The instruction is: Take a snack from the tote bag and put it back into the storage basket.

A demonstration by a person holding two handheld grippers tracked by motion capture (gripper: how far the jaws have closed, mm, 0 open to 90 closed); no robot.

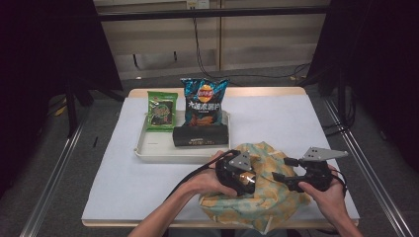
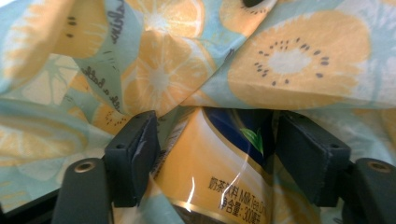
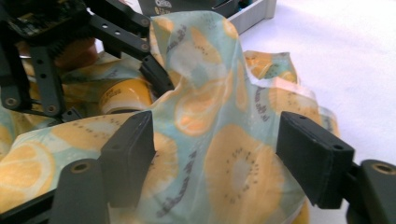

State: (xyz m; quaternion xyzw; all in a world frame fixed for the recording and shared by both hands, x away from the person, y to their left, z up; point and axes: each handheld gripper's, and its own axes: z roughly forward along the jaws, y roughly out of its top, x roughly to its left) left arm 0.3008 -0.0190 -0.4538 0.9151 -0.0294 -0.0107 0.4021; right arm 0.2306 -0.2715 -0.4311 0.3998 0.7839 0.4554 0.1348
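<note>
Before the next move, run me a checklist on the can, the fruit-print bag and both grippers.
1. Milk tea can between the left gripper jaws: ok.
2. Left pads pressing on the can: not ok; a gap shows at the right pad, and the jaws have just been opening.
3. Can going into the fruit-print bag: ok; cloth folds over its top end.
4. Right gripper gripping the bag: not ok; cloth lies between the open jaws, unpinched.
5. Tray items, green packet, chip bag and black case, apart from the work: ok.
6. Bag bottom supported: cannot tell.
</note>
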